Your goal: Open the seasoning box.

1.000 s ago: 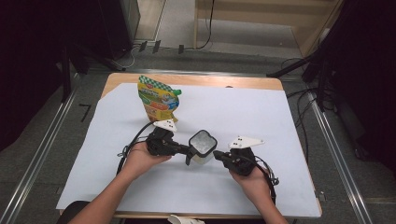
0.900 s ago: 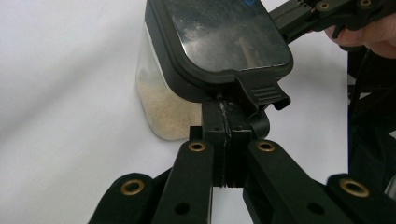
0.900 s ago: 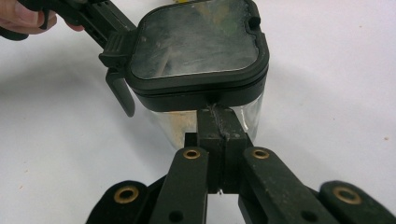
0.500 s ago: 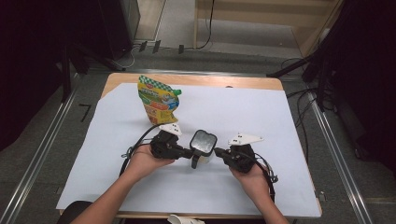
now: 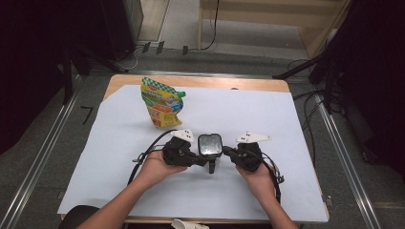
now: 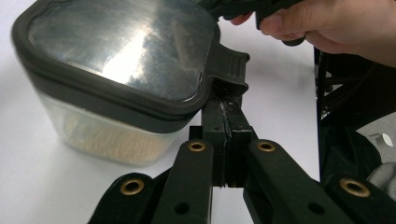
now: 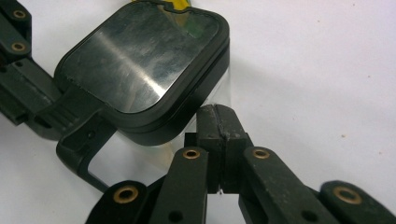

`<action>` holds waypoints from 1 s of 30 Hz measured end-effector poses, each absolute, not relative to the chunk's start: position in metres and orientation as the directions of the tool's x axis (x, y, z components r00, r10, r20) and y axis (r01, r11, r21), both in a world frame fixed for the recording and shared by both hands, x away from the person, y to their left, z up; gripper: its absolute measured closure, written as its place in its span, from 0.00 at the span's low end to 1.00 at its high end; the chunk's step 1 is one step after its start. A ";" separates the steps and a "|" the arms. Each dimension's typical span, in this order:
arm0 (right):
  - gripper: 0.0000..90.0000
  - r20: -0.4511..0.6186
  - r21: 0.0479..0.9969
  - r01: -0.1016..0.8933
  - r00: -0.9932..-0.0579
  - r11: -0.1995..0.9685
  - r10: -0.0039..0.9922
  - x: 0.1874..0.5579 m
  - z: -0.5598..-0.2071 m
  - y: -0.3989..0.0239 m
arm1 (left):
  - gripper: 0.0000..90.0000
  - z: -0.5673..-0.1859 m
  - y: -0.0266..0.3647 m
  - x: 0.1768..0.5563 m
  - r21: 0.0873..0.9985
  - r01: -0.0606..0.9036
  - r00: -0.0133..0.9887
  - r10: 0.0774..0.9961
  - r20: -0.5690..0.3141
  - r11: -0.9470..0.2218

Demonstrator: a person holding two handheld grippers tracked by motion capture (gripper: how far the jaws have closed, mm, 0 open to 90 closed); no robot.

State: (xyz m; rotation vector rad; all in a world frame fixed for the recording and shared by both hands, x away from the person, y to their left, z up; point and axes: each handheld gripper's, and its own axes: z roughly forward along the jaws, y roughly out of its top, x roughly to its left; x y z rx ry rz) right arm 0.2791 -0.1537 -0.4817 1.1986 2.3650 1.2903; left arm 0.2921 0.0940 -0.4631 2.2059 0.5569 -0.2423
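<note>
Shifted right with container [image 5: 209, 144] since earlier | left gripper [image 5: 208, 162] closed under lid handle | right gripper [image 5: 225, 150] closed, touching wall

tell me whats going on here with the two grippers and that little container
A person holds a gripper in each hand at a paper-covered table. Both press in on a small clear container with a black-rimmed lid. The left gripper, jaws shut, noses up under the lid's black latch tab. The right gripper, also shut, braces against the container's opposite side. The lid looks still seated. A colourful pouch stands farther back, untouched.
</note>
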 end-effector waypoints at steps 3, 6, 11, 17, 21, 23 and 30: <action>1.00 0.204 0.768 0.568 -0.656 0.297 0.726 0.276 -0.480 -0.155 | 0.98 -0.461 0.096 0.292 0.683 0.473 0.881 0.304 -0.362 -0.557; 1.00 0.198 0.768 0.563 -0.661 0.304 0.724 0.271 -0.477 -0.155 | 0.96 -0.459 0.099 0.292 0.684 0.469 0.883 0.302 -0.359 -0.559; 1.00 0.192 0.755 0.566 -0.675 0.333 0.712 0.253 -0.469 -0.156 | 0.89 -0.453 0.114 0.291 0.688 0.473 0.881 0.325 -0.345 -0.551; 1.00 0.203 0.754 0.555 -0.704 0.350 0.680 0.236 -0.464 -0.150 | 0.84 -0.447 0.131 0.297 0.699 0.487 0.871 0.343 -0.350 -0.523; 1.00 0.198 0.750 0.547 -0.723 0.372 0.662 0.227 -0.464 -0.143 | 0.81 -0.448 0.138 0.303 0.688 0.508 0.858 0.372 -0.353 -0.519; 1.00 0.201 0.747 0.544 -0.732 0.381 0.650 0.223 -0.464 -0.140 | 0.77 -0.449 0.139 0.304 0.687 0.515 0.854 0.380 -0.356 -0.513; 1.00 0.206 0.752 0.531 -0.752 0.391 0.627 0.219 -0.468 -0.123 | 0.59 -0.452 0.141 0.308 0.701 0.504 0.857 0.395 -0.332 -0.504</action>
